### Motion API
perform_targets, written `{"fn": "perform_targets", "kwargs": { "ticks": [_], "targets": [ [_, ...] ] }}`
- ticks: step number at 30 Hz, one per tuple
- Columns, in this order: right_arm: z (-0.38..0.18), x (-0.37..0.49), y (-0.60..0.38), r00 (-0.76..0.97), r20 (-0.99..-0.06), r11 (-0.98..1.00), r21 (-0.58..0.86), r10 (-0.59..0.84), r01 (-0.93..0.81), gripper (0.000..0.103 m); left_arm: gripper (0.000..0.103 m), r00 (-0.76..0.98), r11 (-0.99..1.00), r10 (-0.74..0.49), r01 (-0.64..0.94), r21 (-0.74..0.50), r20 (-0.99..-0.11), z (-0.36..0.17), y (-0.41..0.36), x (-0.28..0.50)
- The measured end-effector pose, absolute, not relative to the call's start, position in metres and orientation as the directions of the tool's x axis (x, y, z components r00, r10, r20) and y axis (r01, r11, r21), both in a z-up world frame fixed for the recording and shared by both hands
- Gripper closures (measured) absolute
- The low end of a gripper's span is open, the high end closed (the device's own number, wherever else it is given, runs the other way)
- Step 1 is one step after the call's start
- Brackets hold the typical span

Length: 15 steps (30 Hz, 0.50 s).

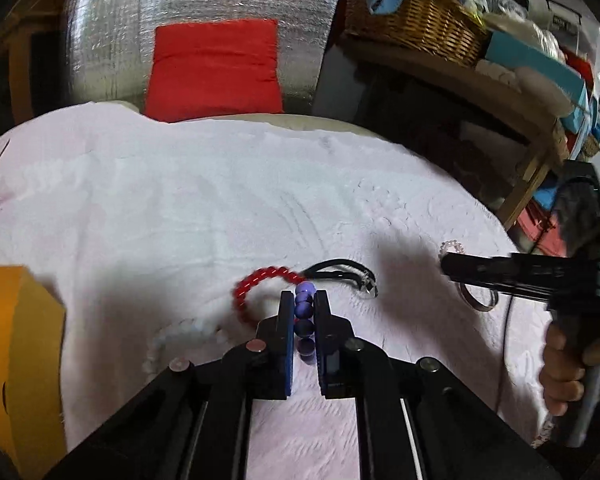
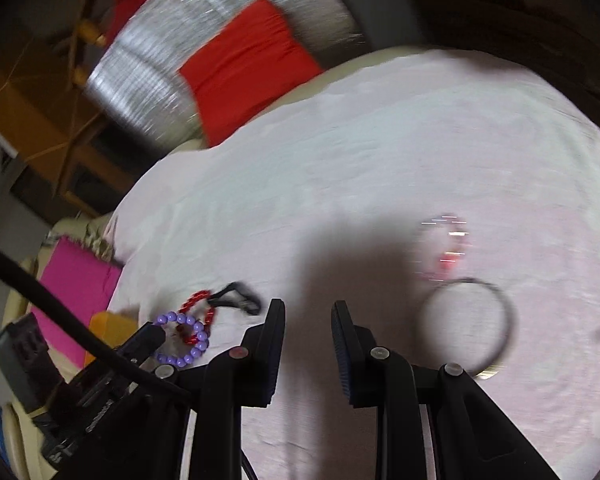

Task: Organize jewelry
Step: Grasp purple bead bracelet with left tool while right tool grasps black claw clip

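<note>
Purple bracelet (image 1: 305, 322) is sitting clenched between the left tongs (image 1: 304, 312), over the white cloth (image 1: 220, 200) beside the red bracelet (image 1: 260, 284). Right tongs (image 2: 306, 320) are hovering released near the bangle (image 2: 470, 324).

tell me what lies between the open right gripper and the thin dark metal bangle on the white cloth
Nothing: in the right wrist view only bare white cloth separates the right gripper from the thin dark metal bangle.
</note>
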State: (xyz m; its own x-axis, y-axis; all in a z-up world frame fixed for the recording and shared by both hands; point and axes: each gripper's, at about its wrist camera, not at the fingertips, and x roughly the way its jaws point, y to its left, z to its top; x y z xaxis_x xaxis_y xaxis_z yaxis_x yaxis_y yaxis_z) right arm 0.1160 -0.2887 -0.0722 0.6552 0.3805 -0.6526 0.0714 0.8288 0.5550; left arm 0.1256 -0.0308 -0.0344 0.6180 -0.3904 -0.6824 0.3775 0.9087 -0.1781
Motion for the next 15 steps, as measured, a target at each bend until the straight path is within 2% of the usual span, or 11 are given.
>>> {"fn": "perform_targets", "kwargs": {
  "ticks": [3, 5, 6, 15],
  "targets": [
    [-0.070, 0.124, -0.267, 0.655, -0.643, 0.836, 0.548, 0.396, 0.033, 0.074, 0.093, 0.626, 0.912, -0.387, 0.367, -0.182, -0.677, -0.030, -0.013, 0.119],
    [-0.069, 0.130, -0.249, 0.657, -0.642, 0.851, 0.525, 0.396, -0.001, 0.061, 0.093, 0.628, 0.914, -0.386, 0.361, -0.186, -0.676, -0.028, -0.005, 0.116],
    [-0.070, 0.131, -0.243, 0.658, -0.644, 0.860, 0.510, 0.390, -0.010, 0.051, 0.093, 0.631, 0.916, -0.382, 0.358, -0.184, -0.675, -0.027, 0.000, 0.113],
    [-0.089, 0.150, -0.187, 0.658, -0.724, 0.972, 0.230, 0.209, -0.056, 0.050, 0.093, 0.650, 0.926, -0.363, 0.329, -0.183, -0.668, -0.020, 0.028, 0.106]
  ]
}}
